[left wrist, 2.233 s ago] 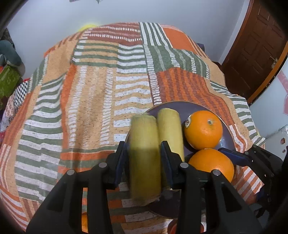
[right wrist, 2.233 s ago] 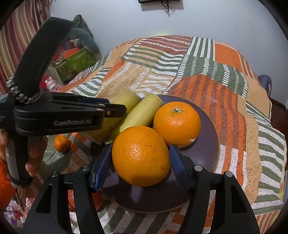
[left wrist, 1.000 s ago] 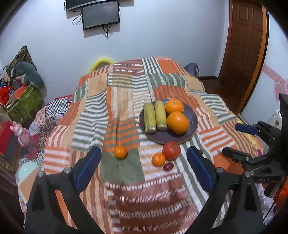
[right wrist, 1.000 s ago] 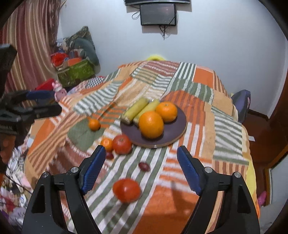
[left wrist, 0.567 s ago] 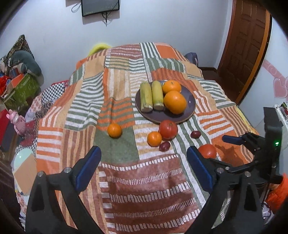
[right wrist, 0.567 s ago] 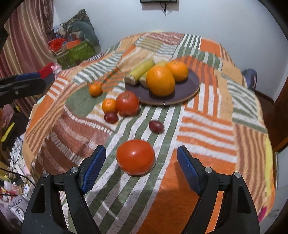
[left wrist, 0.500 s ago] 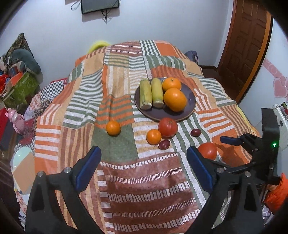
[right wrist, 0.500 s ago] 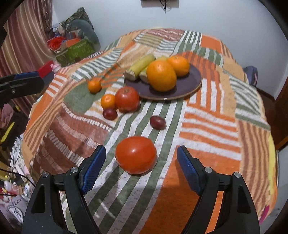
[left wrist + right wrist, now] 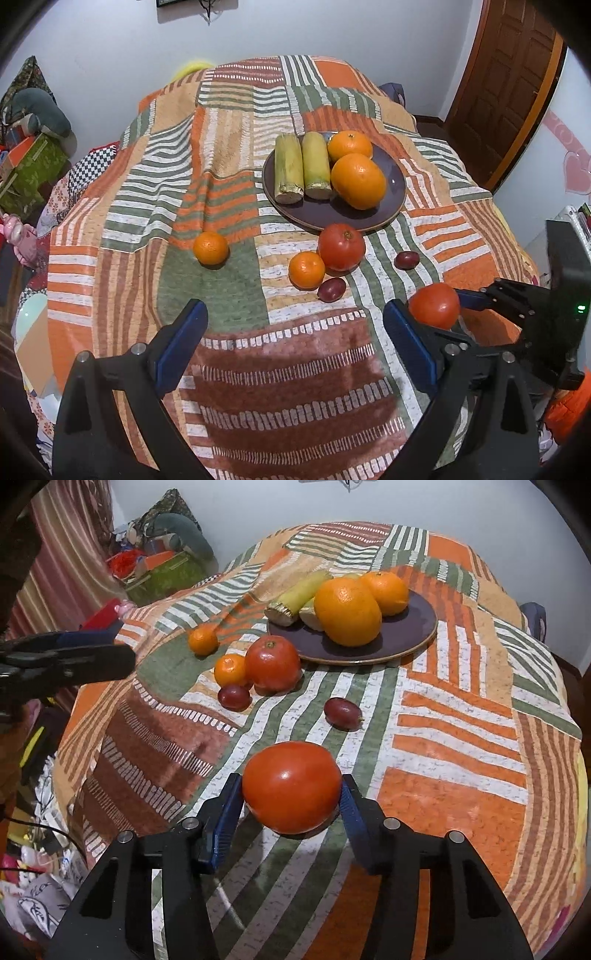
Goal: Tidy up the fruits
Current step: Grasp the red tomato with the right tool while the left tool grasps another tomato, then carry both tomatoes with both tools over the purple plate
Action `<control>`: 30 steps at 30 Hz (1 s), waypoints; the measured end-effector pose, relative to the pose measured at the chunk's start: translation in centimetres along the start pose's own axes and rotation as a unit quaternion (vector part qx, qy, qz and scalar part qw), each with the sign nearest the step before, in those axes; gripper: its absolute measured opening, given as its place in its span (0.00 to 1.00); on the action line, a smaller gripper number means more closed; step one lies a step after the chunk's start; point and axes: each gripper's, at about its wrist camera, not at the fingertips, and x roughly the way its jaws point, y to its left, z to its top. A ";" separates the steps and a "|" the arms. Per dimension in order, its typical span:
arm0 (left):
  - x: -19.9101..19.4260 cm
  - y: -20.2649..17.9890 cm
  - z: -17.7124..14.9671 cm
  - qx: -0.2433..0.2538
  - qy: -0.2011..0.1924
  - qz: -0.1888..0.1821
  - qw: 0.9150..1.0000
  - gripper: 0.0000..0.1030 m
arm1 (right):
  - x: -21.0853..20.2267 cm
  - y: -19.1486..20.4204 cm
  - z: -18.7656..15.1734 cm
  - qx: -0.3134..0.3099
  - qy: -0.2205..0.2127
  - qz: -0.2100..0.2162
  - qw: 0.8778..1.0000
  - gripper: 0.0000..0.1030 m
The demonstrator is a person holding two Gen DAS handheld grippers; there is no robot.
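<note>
The right wrist view shows the right gripper (image 9: 291,797) close up: its two blue pads have just been closing and now sit against both sides of a large red tomato (image 9: 291,786) that rests on the patchwork bedspread (image 9: 461,746) near its front edge. The left wrist view shows that same tomato (image 9: 434,305) from the side, partly hidden behind the left gripper's own right finger, with one blue pad of the right gripper (image 9: 461,301) poking out past it; whether the tomato has left the cloth cannot be told from either view. The left gripper (image 9: 293,341) is spread wide over bare bedspread (image 9: 122,229) with nothing between its pads. The left view looks down on the dark plate (image 9: 391,206) toward the middle of the bed and shows both pale green stalk pieces (image 9: 288,168) lying side by side with two oranges (image 9: 358,181) beside them; in the right view the front orange (image 9: 347,611) covers most of the second stalk piece. Just before the plate's near rim lie a second tomato (image 9: 341,246), a small mandarin (image 9: 306,269) touching or nearly touching it, and a dark red plum-like fruit (image 9: 331,289); another such fruit (image 9: 406,259) lies to the right and another mandarin (image 9: 210,247) well apart to the left. The left gripper (image 9: 74,661) enters the right view only as a dark bar at the left edge, its pads hard to make out.
</note>
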 end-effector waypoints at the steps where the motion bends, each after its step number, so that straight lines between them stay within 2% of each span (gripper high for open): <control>1: 0.3 -0.1 0.1 0.000 0.002 -0.001 1.000 0.94 | -0.2 -0.2 0.1 0.003 -0.002 0.002 1.000 0.47; 14: 6.0 -2.6 3.1 0.008 0.039 -0.017 0.999 0.94 | -4.2 -5.2 1.4 0.051 -0.061 -0.028 0.996 0.47; 16: 7.1 -3.1 3.6 0.008 0.045 -0.018 0.999 0.87 | -4.3 -5.9 1.5 0.060 -0.063 -0.026 0.996 0.47; 18: 8.2 -3.4 4.0 0.013 0.056 -0.018 0.998 0.74 | -4.2 -6.5 1.6 0.068 -0.065 -0.024 0.995 0.47; 22: 9.8 -3.7 4.4 0.016 0.066 -0.015 0.998 0.70 | -4.0 -7.2 1.7 0.075 -0.065 -0.023 0.995 0.47; 25: 10.3 -3.9 4.5 0.025 0.065 -0.007 0.998 0.63 | -3.8 -7.6 1.8 0.078 -0.065 -0.020 0.995 0.47; 28: 10.5 -4.0 4.6 0.030 0.062 -0.016 0.998 0.58 | -3.5 -8.0 2.0 0.079 -0.062 -0.018 0.995 0.47; 30: 10.4 -4.2 4.6 0.036 0.060 -0.031 0.997 0.46 | -3.2 -8.0 2.0 0.080 -0.061 -0.017 0.995 0.47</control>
